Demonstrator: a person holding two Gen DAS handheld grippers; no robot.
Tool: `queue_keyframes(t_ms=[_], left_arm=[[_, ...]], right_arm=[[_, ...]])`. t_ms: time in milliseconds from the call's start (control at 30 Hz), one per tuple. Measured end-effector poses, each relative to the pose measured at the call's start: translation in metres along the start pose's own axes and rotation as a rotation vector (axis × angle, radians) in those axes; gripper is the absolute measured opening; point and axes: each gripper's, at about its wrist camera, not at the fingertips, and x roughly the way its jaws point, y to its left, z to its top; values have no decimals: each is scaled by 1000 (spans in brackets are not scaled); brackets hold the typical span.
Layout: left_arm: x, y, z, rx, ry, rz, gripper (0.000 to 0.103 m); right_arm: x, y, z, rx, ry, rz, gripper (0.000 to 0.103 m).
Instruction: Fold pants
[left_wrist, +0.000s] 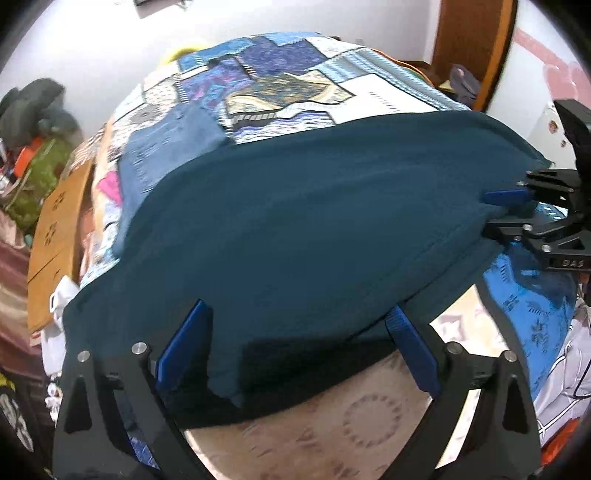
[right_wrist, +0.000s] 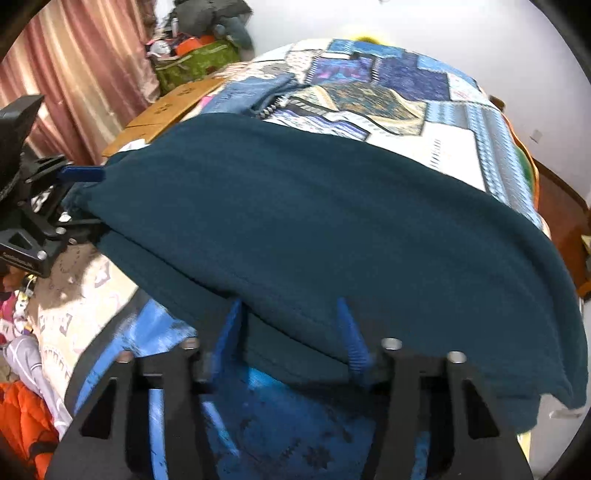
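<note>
The dark teal pants (left_wrist: 295, 221) lie doubled over across a bed, also in the right wrist view (right_wrist: 314, 229). My left gripper (left_wrist: 299, 325) is open, its blue fingers spread wide with the near edge of the pants between them. My right gripper (right_wrist: 288, 314) is open at the other end of the same near edge, the cloth lying between its fingers. Each gripper shows in the other's view: the right one at the pants' right end (left_wrist: 506, 210), the left one at the pants' left end (right_wrist: 85, 192).
The bed carries a blue and white patchwork quilt (left_wrist: 280, 85) behind the pants and a beige patterned sheet (left_wrist: 332, 417) in front. A cardboard box (left_wrist: 59, 236) and piled bags stand at the left side. A wooden door (left_wrist: 472, 48) is at the far right.
</note>
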Motion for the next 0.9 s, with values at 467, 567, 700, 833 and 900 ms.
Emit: queue_keyframes(t_ms=[467,567,700,833,900], left_arm=[[-10,-50,8,157,-104,8,31],[-14,-50,9,138,-111,17,20],[-26,-39,8,84,-117,-43,18],[-26,-39,3,75,-95,-66,18],[-22,-41,0,76,-66,-57,19]], right_arm=[[-27,4,7,44,-97,64,11],[-30,8,5,46,-99,74,11],[-34,15,-1,44,-96,89,10],[-32,23,-8,24,-78,72,13],[-30,25,-10,20,-60,66,16]])
